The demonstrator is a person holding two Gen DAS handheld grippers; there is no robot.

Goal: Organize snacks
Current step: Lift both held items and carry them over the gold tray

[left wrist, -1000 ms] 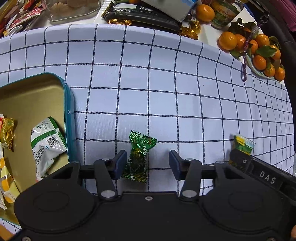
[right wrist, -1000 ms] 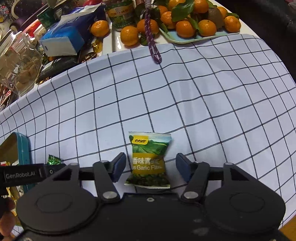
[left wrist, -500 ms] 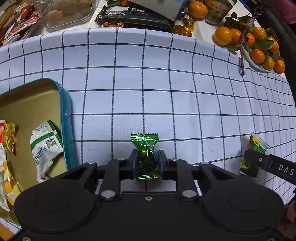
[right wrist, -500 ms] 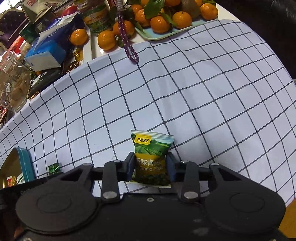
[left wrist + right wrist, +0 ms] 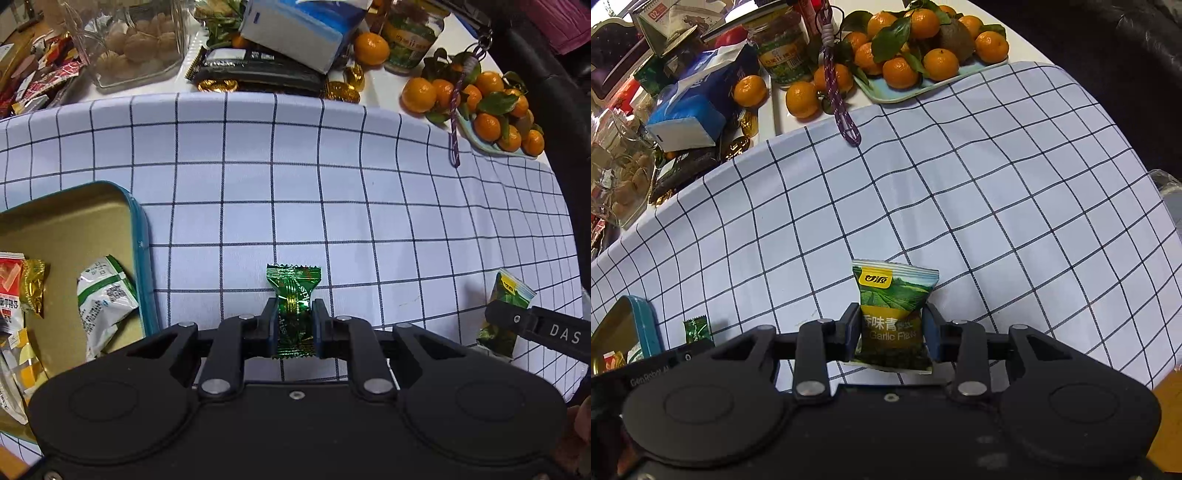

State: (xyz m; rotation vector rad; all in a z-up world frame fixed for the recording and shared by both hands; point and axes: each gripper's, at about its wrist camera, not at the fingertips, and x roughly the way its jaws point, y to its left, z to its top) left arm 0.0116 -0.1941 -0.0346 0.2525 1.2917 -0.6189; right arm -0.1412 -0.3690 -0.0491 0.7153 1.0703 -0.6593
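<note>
My left gripper is shut on a green foil candy, its twisted top sticking up past the pads above the checked tablecloth. My right gripper is shut on a yellow-green pea snack packet. The same packet and the right gripper show at the right edge of the left wrist view. The green candy appears small at the lower left of the right wrist view. A gold tin with a teal rim lies left of the left gripper, holding a white-green packet and other snacks.
Beyond the cloth's far edge stand a tray of mandarins, a glass jar, a blue-white box, a dark chocolate bar, gold foil sweets and a clear tub of biscuits. A purple cord lies on the cloth.
Both grippers closed from open: the left on the green candy, the right on the pea packet. Both have since lifted a little, with the snacks held off the cloth.
</note>
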